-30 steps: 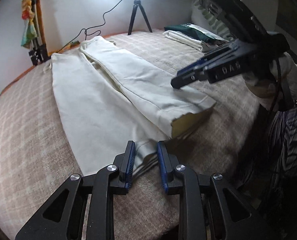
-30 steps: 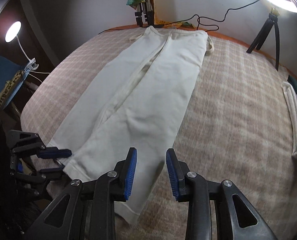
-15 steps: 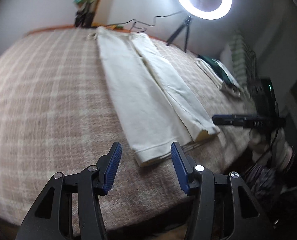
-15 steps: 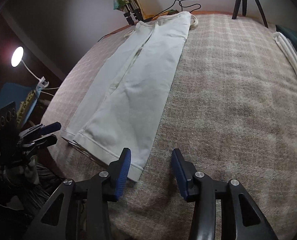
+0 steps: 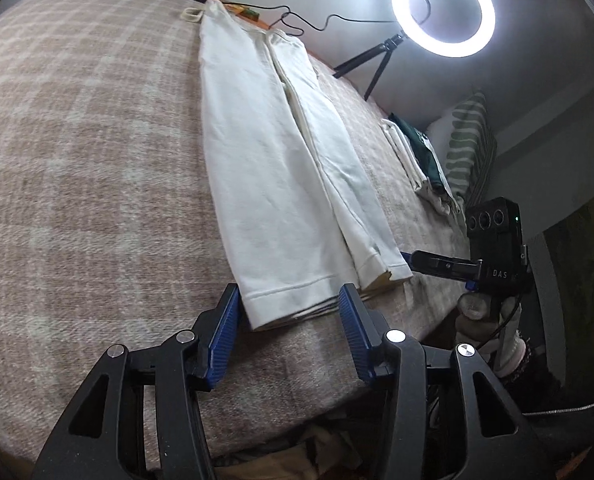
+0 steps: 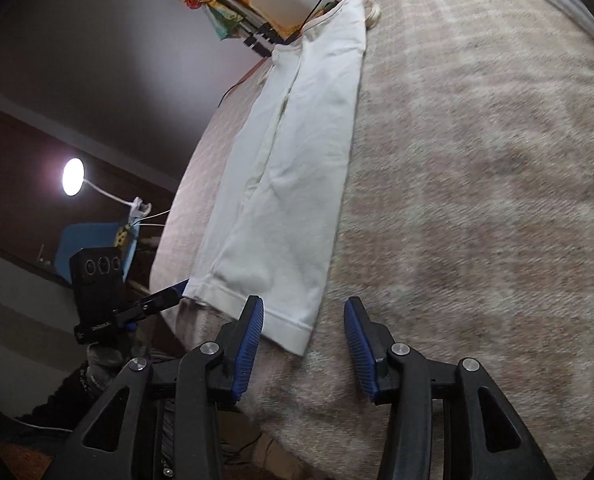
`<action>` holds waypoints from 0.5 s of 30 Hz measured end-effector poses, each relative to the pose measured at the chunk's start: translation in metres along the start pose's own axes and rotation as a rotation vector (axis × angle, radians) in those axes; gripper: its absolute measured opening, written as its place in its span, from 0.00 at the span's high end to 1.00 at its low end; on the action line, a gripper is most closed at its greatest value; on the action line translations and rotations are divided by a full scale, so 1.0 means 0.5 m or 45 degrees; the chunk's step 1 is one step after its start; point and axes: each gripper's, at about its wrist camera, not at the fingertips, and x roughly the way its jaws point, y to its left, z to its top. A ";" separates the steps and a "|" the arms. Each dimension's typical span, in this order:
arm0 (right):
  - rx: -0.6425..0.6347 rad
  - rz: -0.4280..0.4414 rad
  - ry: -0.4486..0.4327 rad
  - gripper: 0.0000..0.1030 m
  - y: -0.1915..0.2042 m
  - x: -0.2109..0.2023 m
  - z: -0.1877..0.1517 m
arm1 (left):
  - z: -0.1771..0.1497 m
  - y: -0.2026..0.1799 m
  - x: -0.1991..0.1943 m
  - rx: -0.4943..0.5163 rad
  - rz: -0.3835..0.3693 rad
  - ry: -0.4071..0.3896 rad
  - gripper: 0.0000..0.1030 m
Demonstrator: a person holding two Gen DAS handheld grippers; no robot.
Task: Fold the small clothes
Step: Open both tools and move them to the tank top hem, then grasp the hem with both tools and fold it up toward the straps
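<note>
A pair of white pants [image 5: 281,168] lies flat and long on a bed with a tan checked blanket [image 5: 77,152]. The pants are folded in half the long way, so one leg lies on top of the other. The waist end is far away, near the wall, and the leg ends are close, near the edge of the bed.

The left gripper [image 5: 289,320] hangs just over the near leg end. Its blue fingers [image 5: 227,320] are spread apart but are closing a little. The cuff sits in the gap between them, and the fingers do not press it.

The right gripper [image 6: 303,328] is at the other corner of the leg ends. Its fingers [image 6: 249,328] are spread apart too. The corner of the cuff shows between them, and they pinch nothing. In the left view, this gripper pokes in from the right, with its tip just beside the cuff.

A bright ring light [image 5: 443,8] stands on a tripod past the bed. A small pile of folded clothes [image 5: 417,160] sits on the far right side of the bed, well apart from the pants. A striped pillow [image 5: 467,140] leans behind the pile. A little lamp [image 6: 73,176] glows on the left in the right view.
</note>
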 end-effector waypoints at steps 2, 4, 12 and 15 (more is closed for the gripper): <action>-0.024 0.003 0.016 0.59 0.009 0.009 0.002 | 0.003 -0.005 0.008 0.011 -0.003 0.015 0.64; -0.016 0.024 0.030 0.65 0.011 0.017 0.005 | 0.003 -0.006 0.012 0.025 -0.004 0.023 0.75; 0.011 0.051 0.064 0.93 0.015 0.029 0.005 | 0.002 0.010 0.012 -0.035 -0.062 0.023 0.94; 0.036 0.106 0.036 0.96 0.012 0.018 0.004 | 0.008 0.010 -0.003 -0.060 -0.104 -0.014 0.95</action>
